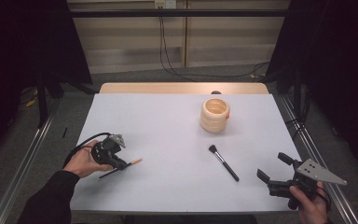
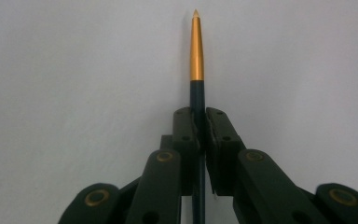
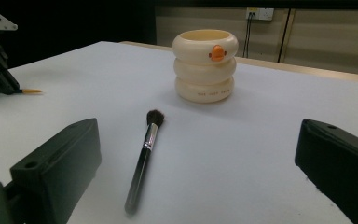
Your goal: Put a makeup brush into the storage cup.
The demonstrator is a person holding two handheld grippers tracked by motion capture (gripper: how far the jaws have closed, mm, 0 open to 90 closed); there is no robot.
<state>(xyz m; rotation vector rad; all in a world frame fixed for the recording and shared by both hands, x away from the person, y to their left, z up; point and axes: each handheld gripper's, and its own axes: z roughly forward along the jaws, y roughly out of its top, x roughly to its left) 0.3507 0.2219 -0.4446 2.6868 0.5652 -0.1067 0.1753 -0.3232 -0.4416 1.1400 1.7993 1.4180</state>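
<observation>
A thin dark pencil-like stick with an orange-gold pointed tip (image 2: 196, 46) is pinched between the jaws of my left gripper (image 2: 199, 122), which is shut on it just above the white table at the left (image 1: 121, 165). A black makeup brush (image 1: 223, 162) lies flat on the table right of centre (image 3: 144, 156). My right gripper (image 1: 272, 167) hovers near the table's front right corner, wide open, with the brush lying ahead between its jaws. A cream ribbed cup with an orange button (image 1: 215, 114) stands upright at the back (image 3: 205, 65).
The white tabletop (image 1: 168, 130) has a wooden strip along its far edge (image 1: 182, 87). Metal rails run along both sides of the table. Cables hang on the wall behind. The left gripper also appears at the far left of the right gripper view (image 3: 10, 88).
</observation>
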